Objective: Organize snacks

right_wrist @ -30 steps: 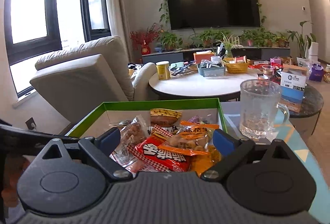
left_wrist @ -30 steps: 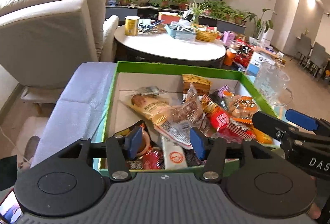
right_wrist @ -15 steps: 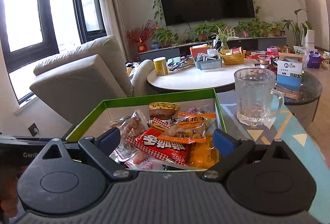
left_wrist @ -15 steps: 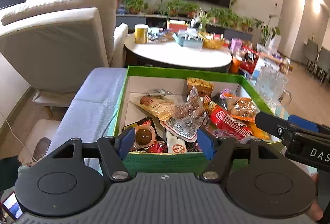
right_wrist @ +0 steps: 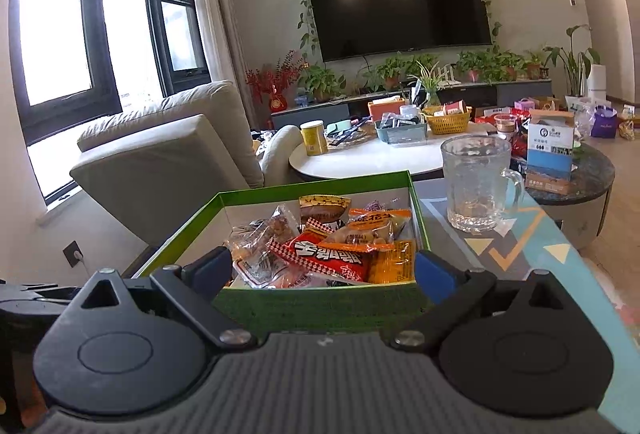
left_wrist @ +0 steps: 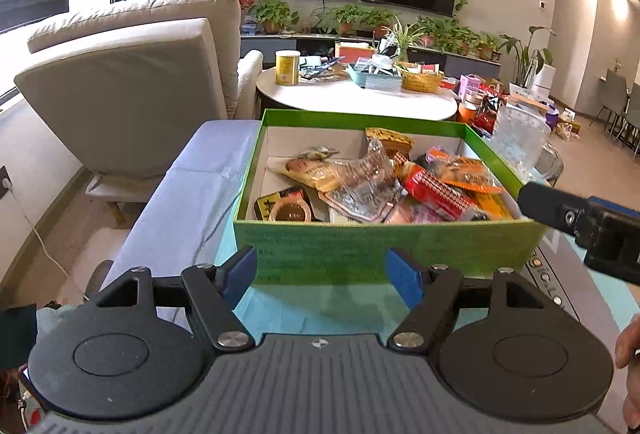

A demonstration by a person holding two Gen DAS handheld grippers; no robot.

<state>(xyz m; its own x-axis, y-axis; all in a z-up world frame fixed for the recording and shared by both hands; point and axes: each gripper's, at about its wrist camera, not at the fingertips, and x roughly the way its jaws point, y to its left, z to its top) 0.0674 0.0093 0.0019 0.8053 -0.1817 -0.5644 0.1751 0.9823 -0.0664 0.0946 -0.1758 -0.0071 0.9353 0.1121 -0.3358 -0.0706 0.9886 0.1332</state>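
Both empty and spread wide, the left gripper (left_wrist: 322,276) and right gripper (right_wrist: 324,270) are hovering low-centre before the green box (left_wrist: 384,250), and ought to be singling out one top packet, not the heap

Green box (left_wrist: 384,250), open-topped, sits flat ahead of me; snack packets (left_wrist: 384,186) heaped loosely inside, red one (right_wrist: 324,256) on top.

A clear ribbed glass mug (right_wrist: 478,186) stands on a patterned teal tabletop (right_wrist: 532,254). Behind it, a round white table (left_wrist: 356,100) carries a yellow canister (left_wrist: 287,67) and a woven yellow basket (right_wrist: 447,120). A beige cushioned armchair (left_wrist: 132,82) sits left, below a wall-mounted black television (right_wrist: 400,8).
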